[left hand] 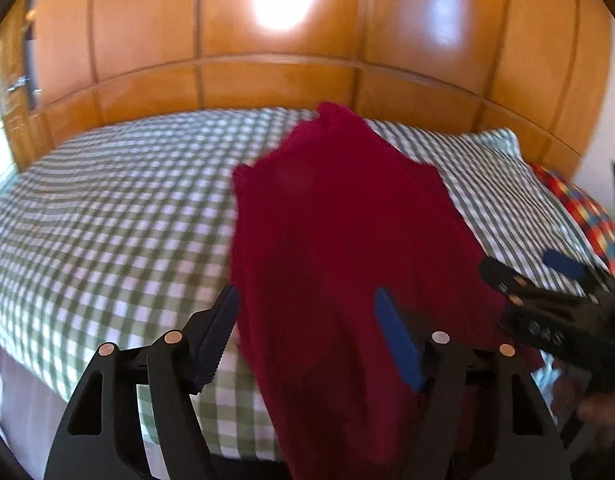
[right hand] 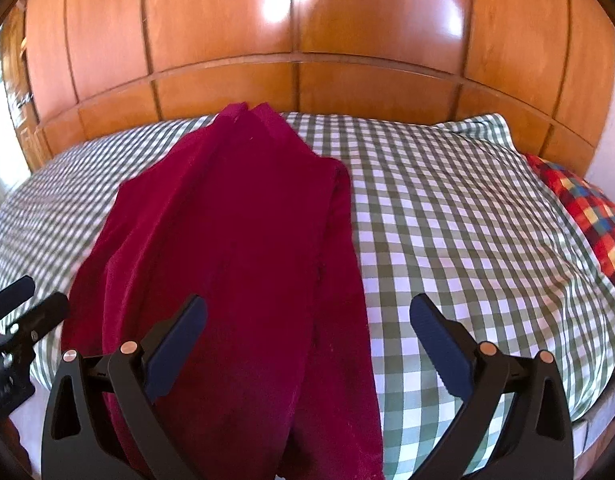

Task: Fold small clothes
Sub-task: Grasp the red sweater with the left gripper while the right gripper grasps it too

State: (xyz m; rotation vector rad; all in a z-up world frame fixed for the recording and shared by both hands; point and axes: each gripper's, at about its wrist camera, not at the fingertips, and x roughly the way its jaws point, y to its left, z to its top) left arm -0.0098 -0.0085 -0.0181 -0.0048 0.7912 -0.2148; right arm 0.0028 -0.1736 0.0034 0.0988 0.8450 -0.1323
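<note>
A dark red garment (left hand: pixel 339 240) lies lengthwise on the green-and-white checked bed sheet (left hand: pixel 119 220), reaching from the near edge toward the headboard. It also shows in the right wrist view (right hand: pixel 235 248), folded into a long strip. My left gripper (left hand: pixel 307 332) is open over the garment's near end, with cloth between its jaws. My right gripper (right hand: pixel 307 352) is open, its left finger over the garment's near end, its right finger over bare sheet (right hand: pixel 467 220). The right gripper shows at the right of the left wrist view (left hand: pixel 547 280).
A glossy wooden headboard wall (right hand: pixel 307 40) stands behind the bed. A multicoloured checked pillow (right hand: pixel 587 208) lies at the right edge of the bed. The bed's near edge drops off below both grippers.
</note>
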